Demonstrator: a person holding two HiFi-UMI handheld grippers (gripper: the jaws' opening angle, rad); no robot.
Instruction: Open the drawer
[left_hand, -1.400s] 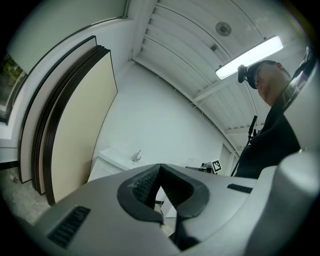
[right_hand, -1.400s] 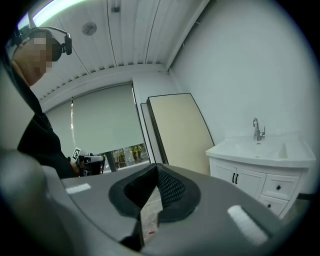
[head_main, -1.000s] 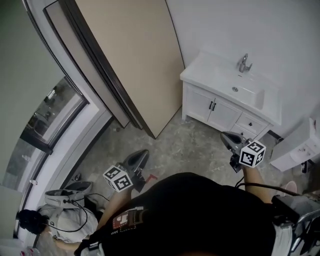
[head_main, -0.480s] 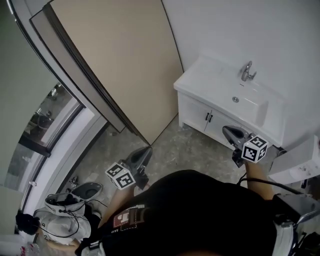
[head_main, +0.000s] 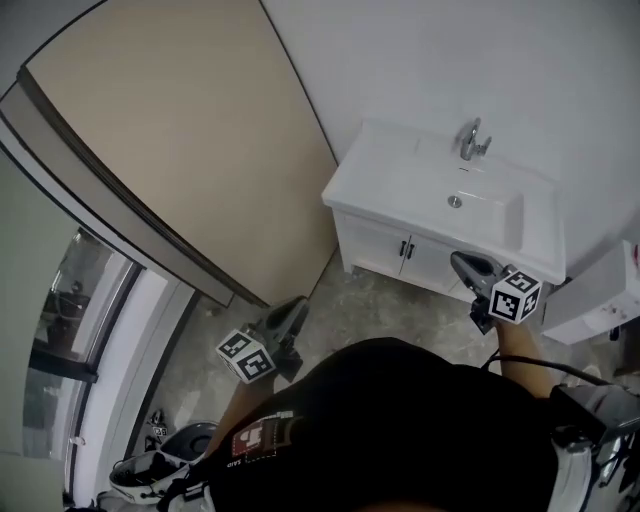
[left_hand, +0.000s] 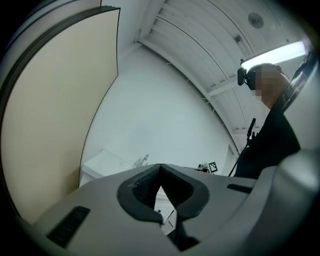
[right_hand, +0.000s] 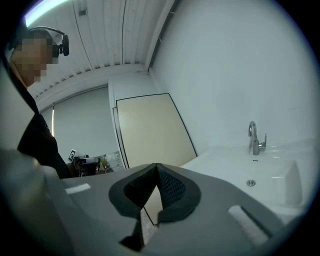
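With the left gripper (head_main: 298, 305) and the right gripper (head_main: 460, 263) both squeezed shut and empty, the drawer hides behind the right one in the white cabinet (head_main: 372, 240) on the far right; it looks hard and light, so pull its little handle.

A bathroom, most likely in a home: a white vanity cabinet (head_main: 385, 245) stands against a plain white wall (head_main: 450, 60), with a rectangular basin (head_main: 485, 210) sunk into its top and a chrome tap (head_main: 470, 140) behind it. Beside it is a tall beige door (head_main: 180, 150); the floor (head_main: 370, 305) looks like grey stone, and the slatted white ceiling (left_hand: 200, 45) carries a strip light (left_hand: 275, 52)
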